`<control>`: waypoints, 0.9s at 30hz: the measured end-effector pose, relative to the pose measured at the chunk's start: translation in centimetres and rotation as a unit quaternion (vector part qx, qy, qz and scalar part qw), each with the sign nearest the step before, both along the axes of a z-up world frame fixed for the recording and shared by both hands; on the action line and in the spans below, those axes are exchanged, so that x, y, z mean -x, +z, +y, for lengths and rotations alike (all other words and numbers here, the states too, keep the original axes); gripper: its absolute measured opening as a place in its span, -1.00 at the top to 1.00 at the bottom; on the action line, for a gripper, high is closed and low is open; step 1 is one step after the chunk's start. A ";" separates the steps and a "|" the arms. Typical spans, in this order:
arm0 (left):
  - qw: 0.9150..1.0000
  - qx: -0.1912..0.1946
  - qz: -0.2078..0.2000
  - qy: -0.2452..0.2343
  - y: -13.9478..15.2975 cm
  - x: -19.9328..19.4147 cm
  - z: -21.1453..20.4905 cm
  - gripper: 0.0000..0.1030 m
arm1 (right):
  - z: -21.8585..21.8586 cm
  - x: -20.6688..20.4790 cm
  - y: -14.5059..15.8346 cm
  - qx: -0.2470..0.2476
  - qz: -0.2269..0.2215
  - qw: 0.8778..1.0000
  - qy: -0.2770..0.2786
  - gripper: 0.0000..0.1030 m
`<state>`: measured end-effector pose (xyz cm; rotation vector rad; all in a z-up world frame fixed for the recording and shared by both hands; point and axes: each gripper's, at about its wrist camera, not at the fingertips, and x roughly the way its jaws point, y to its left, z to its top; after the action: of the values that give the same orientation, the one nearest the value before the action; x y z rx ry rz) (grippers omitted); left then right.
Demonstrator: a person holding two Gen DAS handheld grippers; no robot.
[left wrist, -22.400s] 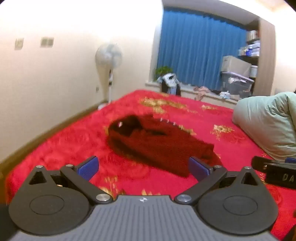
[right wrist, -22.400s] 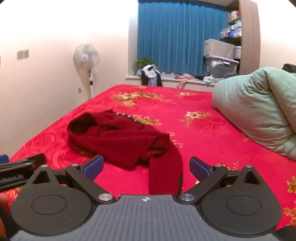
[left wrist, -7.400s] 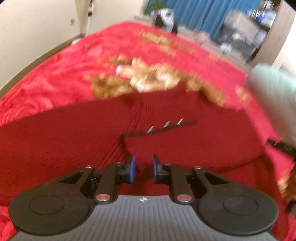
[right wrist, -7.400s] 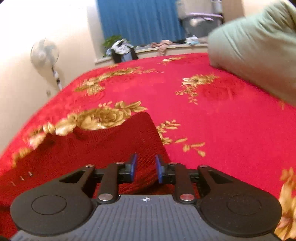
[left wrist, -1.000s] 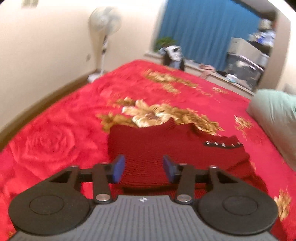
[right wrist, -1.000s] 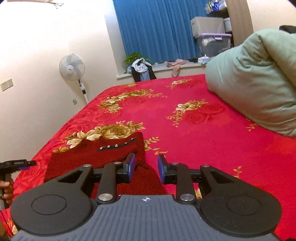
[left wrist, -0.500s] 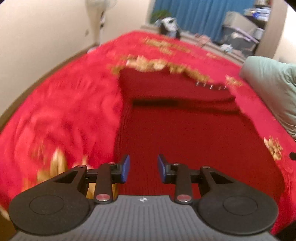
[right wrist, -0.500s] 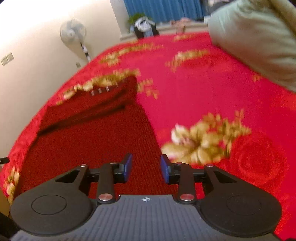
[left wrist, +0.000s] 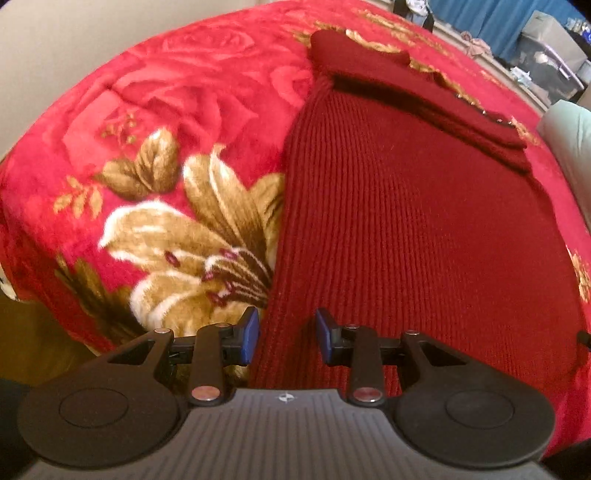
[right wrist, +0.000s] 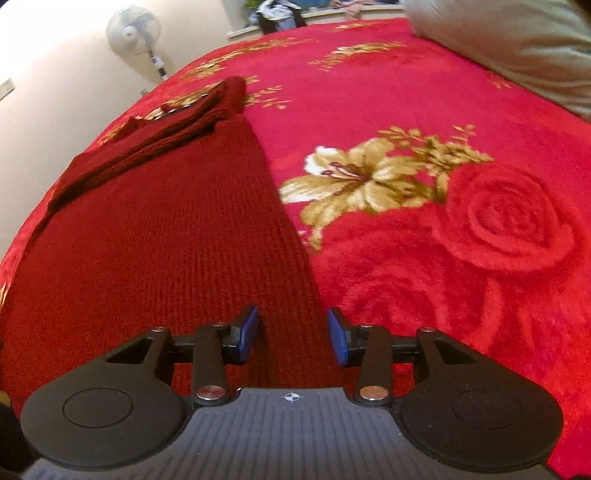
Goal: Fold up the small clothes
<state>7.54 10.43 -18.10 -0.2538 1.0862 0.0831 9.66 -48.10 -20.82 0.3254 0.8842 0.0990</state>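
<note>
A dark red knitted sweater (left wrist: 406,221) lies flat on the red flowered blanket (left wrist: 184,92), its far end folded over in a thick band (left wrist: 406,85). My left gripper (left wrist: 287,334) hovers low over the sweater's near left edge. Its blue pads stand apart with the knit edge between them, not pressed. In the right wrist view the same sweater (right wrist: 166,240) fills the left half. My right gripper (right wrist: 293,334) is over the near right edge, and its jaws are opening with a strip of the knit between the pads and a gap on each side.
The blanket (right wrist: 443,258) stretches on to the right of the sweater. A pale green duvet (right wrist: 517,44) is bunched at the far right. A standing fan (right wrist: 135,27) is by the wall. The bed's near left corner drops to the floor (left wrist: 33,332).
Both grippers have come down and tilted toward the sweater's near end, so it now fills the views. The right jaws have widened; the left jaws have narrowed a little.
</note>
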 end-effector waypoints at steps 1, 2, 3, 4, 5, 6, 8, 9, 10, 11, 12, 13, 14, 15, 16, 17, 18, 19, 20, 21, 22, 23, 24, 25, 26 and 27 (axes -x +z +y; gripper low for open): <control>1.000 0.003 0.005 0.003 -0.3 0.4 -0.2 0.28 | 0.1 -0.2 0.0 -0.001 0.000 1.000 0.006 0.14; 1.000 0.004 0.010 0.004 -0.5 0.4 -0.3 0.29 | 0.2 -0.2 -0.1 0.003 -0.001 1.000 0.008 0.14; 1.000 0.002 0.013 0.004 -0.6 0.4 -0.5 0.29 | 0.3 -0.3 -0.1 0.006 -0.003 1.000 0.010 0.16; 1.000 -0.004 0.012 0.001 -0.6 0.4 -0.7 0.30 | 0.3 -0.3 -0.1 0.007 -0.005 1.000 0.012 0.25; 1.000 -0.010 0.009 -0.003 -0.6 0.5 -0.9 0.48 | 0.4 -0.3 -0.1 0.003 -0.007 1.000 0.013 0.33; 1.000 -0.012 0.006 -0.004 -0.5 0.6 -1.0 0.63 | 0.2 -0.3 -0.1 0.000 -0.008 1.000 0.014 0.54; 1.000 -0.011 -0.005 0.005 0.0 0.9 -0.9 0.74 | -0.1 -0.1 0.2 -0.010 -0.020 1.000 0.010 0.78; 1.000 -0.009 -0.012 0.008 0.2 1.1 -0.9 0.74 | -0.4 0.1 0.5 -0.021 -0.026 0.999 0.007 0.84; 1.000 -0.009 -0.016 0.009 0.4 1.3 -0.9 0.74 | -0.7 0.2 0.8 -0.033 -0.032 0.999 0.004 0.84; 1.000 -0.006 -0.018 0.007 0.5 1.5 -1.1 0.73 | -0.8 0.4 0.9 -0.039 -0.034 0.999 0.002 0.83; 1.000 -0.003 -0.015 0.004 0.4 1.5 -1.1 0.73 | -0.7 0.4 0.9 -0.032 -0.031 0.999 0.000 0.80; 1.000 -0.001 -0.008 0.002 0.2 1.5 -1.3 0.66 | -0.5 0.2 0.6 -0.017 -0.022 1.000 0.001 0.69; 1.000 -0.002 0.001 0.003 0.0 1.4 -1.3 0.64 | -0.1 0.1 0.3 -0.001 -0.011 1.000 0.004 0.67; 1.000 0.001 0.007 0.006 -0.3 1.3 -1.2 0.61 | 0.2 0.1 0.0 0.008 -0.007 1.000 0.010 0.60; 1.000 0.005 0.010 0.009 -0.3 1.3 -1.1 0.59 | 0.5 0.1 -0.1 0.018 -0.008 1.000 0.013 0.58; 1.000 0.010 0.011 0.011 -0.4 1.3 -0.9 0.59 | 0.7 0.1 0.0 0.025 -0.010 1.000 0.016 0.57; 1.000 0.012 0.013 0.011 -0.4 1.4 -0.9 0.59 | 0.7 0.1 0.0 0.027 -0.011 0.999 0.018 0.57; 1.000 0.013 0.015 0.010 -0.5 1.4 -0.9 0.59 | 0.7 0.1 0.0 0.025 -0.011 0.999 0.017 0.56; 1.000 0.013 0.016 0.009 -0.5 1.4 -0.9 0.58 | 0.6 0.1 -0.1 0.022 -0.010 1.000 0.016 0.56; 1.000 0.012 0.018 0.007 -0.5 1.5 -1.0 0.59 | 0.5 0.1 -0.1 0.021 -0.011 1.000 0.016 0.56; 1.000 0.011 0.018 0.007 -0.5 1.5 -1.1 0.59 | 0.5 0.2 -0.1 0.022 -0.011 1.000 0.016 0.55; 1.000 0.011 0.017 0.008 -0.4 1.6 -1.1 0.59 | 0.6 0.2 -0.1 0.023 -0.013 0.999 0.018 0.59; 1.000 0.013 0.016 0.012 -0.4 1.8 -1.1 0.59 | 0.6 0.3 0.0 0.021 -0.017 0.999 0.022 0.74; 1.000 0.017 0.015 0.018 -0.3 2.0 -1.0 0.59 | 0.6 0.5 0.2 0.016 -0.025 0.999 0.023 0.75; 0.999 0.022 0.016 0.023 -0.3 2.3 -1.0 0.59 | 0.6 0.6 0.5 0.010 -0.032 0.999 0.025 0.75; 0.999 0.024 0.018 0.026 -0.3 2.6 -1.1 0.59 | 0.4 0.7 0.7 0.004 -0.035 0.999 0.026 0.75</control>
<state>4.95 9.37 -18.41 -0.3254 1.1176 0.1077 8.96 -47.69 -20.14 0.2909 0.8233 0.1540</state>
